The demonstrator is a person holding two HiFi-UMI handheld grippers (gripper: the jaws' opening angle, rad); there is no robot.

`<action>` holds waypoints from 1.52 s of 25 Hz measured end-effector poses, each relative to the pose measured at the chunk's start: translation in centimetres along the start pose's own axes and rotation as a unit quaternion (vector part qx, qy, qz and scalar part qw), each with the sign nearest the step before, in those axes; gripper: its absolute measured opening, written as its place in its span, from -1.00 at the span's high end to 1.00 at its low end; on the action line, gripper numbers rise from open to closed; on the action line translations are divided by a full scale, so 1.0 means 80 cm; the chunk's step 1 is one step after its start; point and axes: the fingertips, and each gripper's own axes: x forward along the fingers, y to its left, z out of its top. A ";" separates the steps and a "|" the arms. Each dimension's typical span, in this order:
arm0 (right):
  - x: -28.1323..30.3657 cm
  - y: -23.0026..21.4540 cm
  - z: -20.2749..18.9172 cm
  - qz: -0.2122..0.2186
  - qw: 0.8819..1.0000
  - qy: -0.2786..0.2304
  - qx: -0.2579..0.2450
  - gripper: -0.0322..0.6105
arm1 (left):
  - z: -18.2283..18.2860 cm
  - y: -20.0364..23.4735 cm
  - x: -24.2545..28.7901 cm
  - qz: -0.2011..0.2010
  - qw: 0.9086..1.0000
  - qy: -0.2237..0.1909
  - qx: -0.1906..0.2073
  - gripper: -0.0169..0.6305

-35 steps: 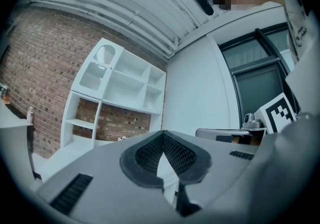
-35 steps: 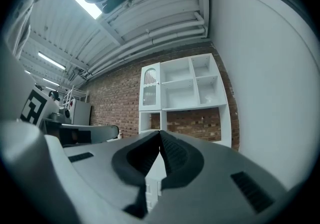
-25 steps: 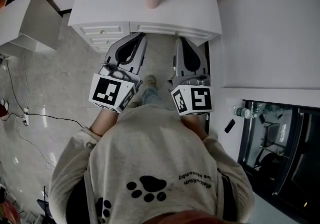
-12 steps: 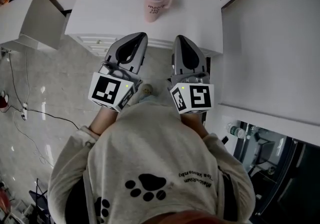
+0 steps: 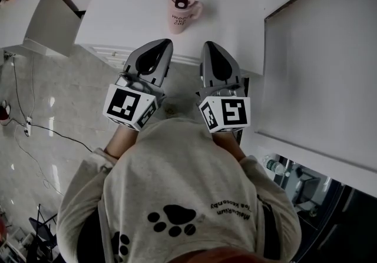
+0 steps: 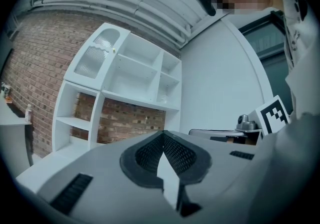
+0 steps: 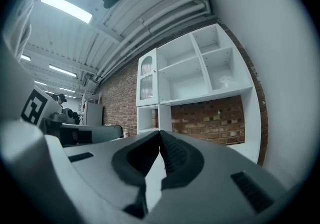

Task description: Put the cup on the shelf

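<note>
A pink cup (image 5: 181,10) with dark lettering and a handle on its right stands upright on the white cabinet top (image 5: 135,17), seen in the head view. Both grippers are held close to the person's chest, short of the cabinet's front edge. My left gripper (image 5: 162,44) is shut and holds nothing. My right gripper (image 5: 209,47) is shut too, also empty. The white shelf unit (image 6: 125,82) with open compartments rises against a brick wall; it shows in the right gripper view as well, the shelf unit (image 7: 200,67). The cup is hidden from both gripper views.
A tall white cabinet (image 5: 318,62) stands right of the cabinet top. A low white table (image 5: 32,26) sits at the left. Cables (image 5: 35,129) trail over the tiled floor. A dark glass-fronted appliance (image 5: 306,197) is at the lower right.
The cabinet top and the cup have come nearer and lower in the head view as the person stepped forward. Both grippers stayed shut and level in front of the chest.
</note>
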 end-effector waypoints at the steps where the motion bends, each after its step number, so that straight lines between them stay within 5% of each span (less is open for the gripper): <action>1: 0.001 -0.002 -0.002 0.000 1.000 0.003 0.001 0.87 | -0.001 0.002 0.002 0.001 1.000 0.001 -0.001 0.92; 17: 0.071 -0.029 -0.026 -0.020 0.999 0.026 -0.003 0.87 | -0.030 0.065 0.061 -0.014 0.999 0.033 -0.016 0.92; 38: 0.162 -0.071 -0.071 -0.106 0.993 0.052 -0.006 0.87 | -0.079 0.155 0.140 -0.096 0.993 0.068 -0.012 0.92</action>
